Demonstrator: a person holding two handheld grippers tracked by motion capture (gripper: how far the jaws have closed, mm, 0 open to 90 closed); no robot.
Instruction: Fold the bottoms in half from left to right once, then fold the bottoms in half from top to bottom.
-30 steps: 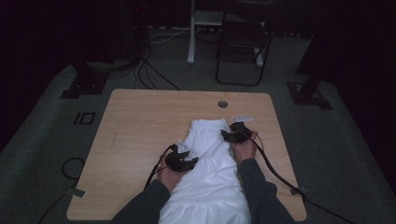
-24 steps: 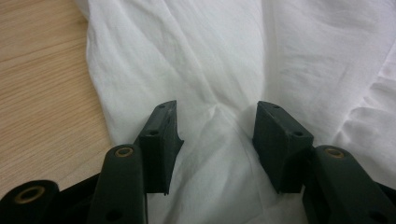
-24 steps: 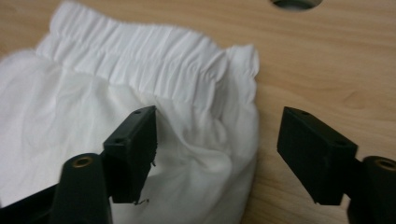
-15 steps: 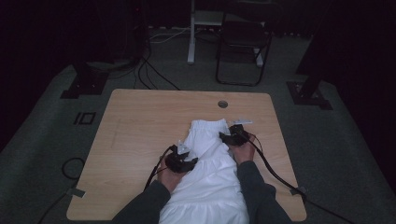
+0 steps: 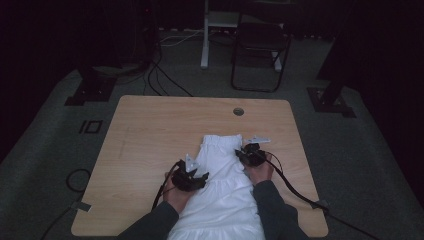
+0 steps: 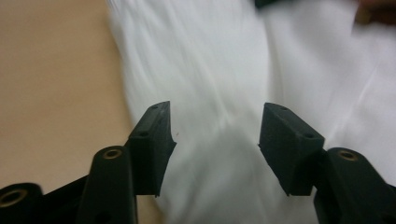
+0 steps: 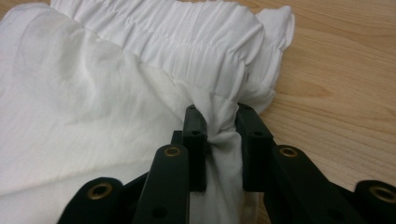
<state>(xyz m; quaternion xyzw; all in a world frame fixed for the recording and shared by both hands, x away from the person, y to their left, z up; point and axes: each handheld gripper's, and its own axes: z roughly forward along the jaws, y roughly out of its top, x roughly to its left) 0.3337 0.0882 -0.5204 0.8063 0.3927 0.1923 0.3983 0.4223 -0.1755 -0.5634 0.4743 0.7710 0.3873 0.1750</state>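
Observation:
A white garment [image 5: 222, 185] with a gathered elastic band [image 7: 187, 37] lies on the wooden table [image 5: 150, 130], its band toward the far side. My right gripper [image 7: 215, 122] is shut on a pinch of the white garment [image 7: 93, 93] just below the band, at the cloth's right edge [image 5: 248, 153]. My left gripper [image 6: 215, 126] stands open over the left part of the white garment [image 6: 224, 60], with cloth beneath the gap and nothing pinched. In the high view my left gripper [image 5: 192, 175] rests at the cloth's left edge.
A round cable hole [image 5: 238, 111] sits in the table near its far edge. Cables trail from both grippers off the near edge. A folding chair [image 5: 260, 55] and stand bases are on the floor beyond the table.
My right gripper has moved slightly left and nearer along the garment's right edge. My left gripper has stayed at the left edge.

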